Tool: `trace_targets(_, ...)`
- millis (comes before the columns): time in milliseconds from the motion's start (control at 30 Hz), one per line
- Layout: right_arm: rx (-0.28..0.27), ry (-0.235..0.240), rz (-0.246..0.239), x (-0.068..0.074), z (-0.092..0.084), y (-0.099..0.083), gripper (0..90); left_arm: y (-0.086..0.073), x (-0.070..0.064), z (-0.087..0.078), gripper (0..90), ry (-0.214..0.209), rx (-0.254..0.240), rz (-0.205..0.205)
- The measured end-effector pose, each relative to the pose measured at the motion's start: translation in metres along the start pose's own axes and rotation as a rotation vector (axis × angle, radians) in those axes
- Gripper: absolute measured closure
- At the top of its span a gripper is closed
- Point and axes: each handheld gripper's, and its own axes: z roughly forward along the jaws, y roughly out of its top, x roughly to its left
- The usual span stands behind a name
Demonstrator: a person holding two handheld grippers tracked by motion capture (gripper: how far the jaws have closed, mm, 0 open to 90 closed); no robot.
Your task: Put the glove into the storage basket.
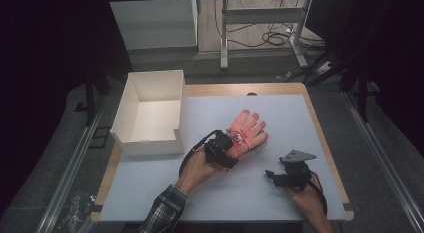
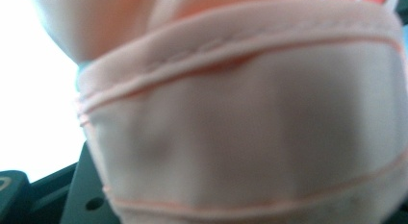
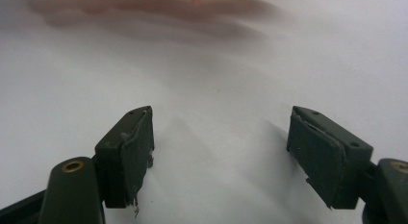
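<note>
A pink-orange glove (image 1: 248, 129) lies flat on the white mat (image 1: 280, 118), its fingers spread toward the far right. My left gripper (image 1: 226, 146) sits at the glove's cuff and appears shut on it. In the left gripper view the pale cuff (image 2: 240, 118) presses close against the camera and covers the jaws; a dark jaw part shows at the bottom left. My right gripper (image 1: 271, 175) rests low over the bare mat to the right of the glove, open with nothing between its pads (image 3: 132, 152). The glove (image 3: 159, 5) is a blur at the top of that view.
An open white cardboard box (image 1: 131, 108) stands at the table's left side, close to the left hand. The wooden table edge (image 1: 320, 128) frames the mat. Beyond the far edge are a metal frame and cables (image 1: 270, 38) on the floor.
</note>
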Motion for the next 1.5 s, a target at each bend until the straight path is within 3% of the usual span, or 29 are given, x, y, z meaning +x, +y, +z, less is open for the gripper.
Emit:
trace_targets(433,0.0,0.0,0.0,0.0,0.0,0.0,24.9,0.018,0.018,-0.035,39.8,0.069,-0.04,-0.049)
trace_targets(667,0.0,0.001,0.001,0.0,0.0,0.0,24.9,0.025,0.033,-0.053,39.5,0.096,-0.073,-0.098)
trace_targets(1067,-0.006,0.001,-0.001,0.0,0.0,0.0,24.9,0.036,0.059,-0.089,39.2,0.16,-0.1,-0.147)
trace_targets(1500,-0.004,0.001,-0.003,0.0,0.0,0.0,24.8,0.031,0.096,-0.128,38.9,0.254,-0.138,-0.252)
